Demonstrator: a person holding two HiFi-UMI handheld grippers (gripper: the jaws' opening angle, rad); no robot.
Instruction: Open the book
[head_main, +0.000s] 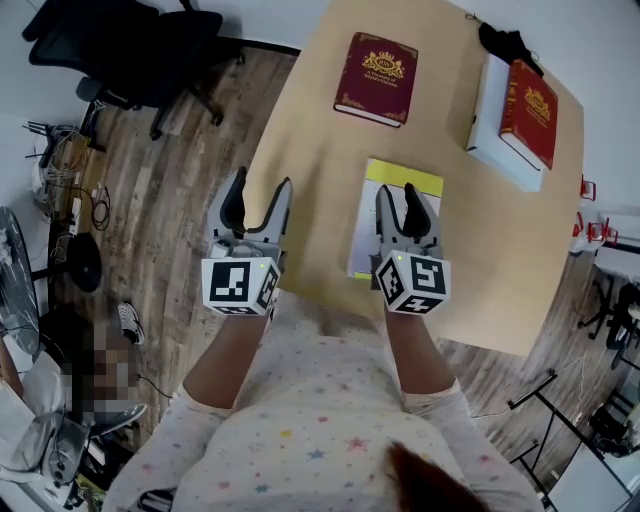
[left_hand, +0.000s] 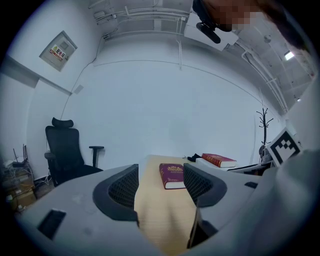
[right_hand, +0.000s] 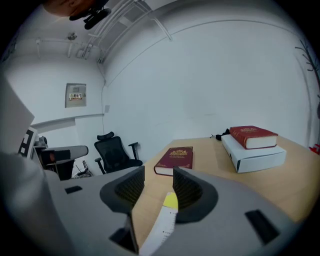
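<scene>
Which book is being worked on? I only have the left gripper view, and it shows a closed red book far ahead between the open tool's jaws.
Observer: Probably not that one. The head view shows a yellow-and-white book lying directly under the right tool.
Operator: Is the right tool gripping it?
Observer: No. In the right gripper view its jaws stand apart, and the book's edge shows low between them, untouched as far as I can tell.
Operator: And the cover?
Observer: From the head view it lies flat, so the book looks closed.
</scene>
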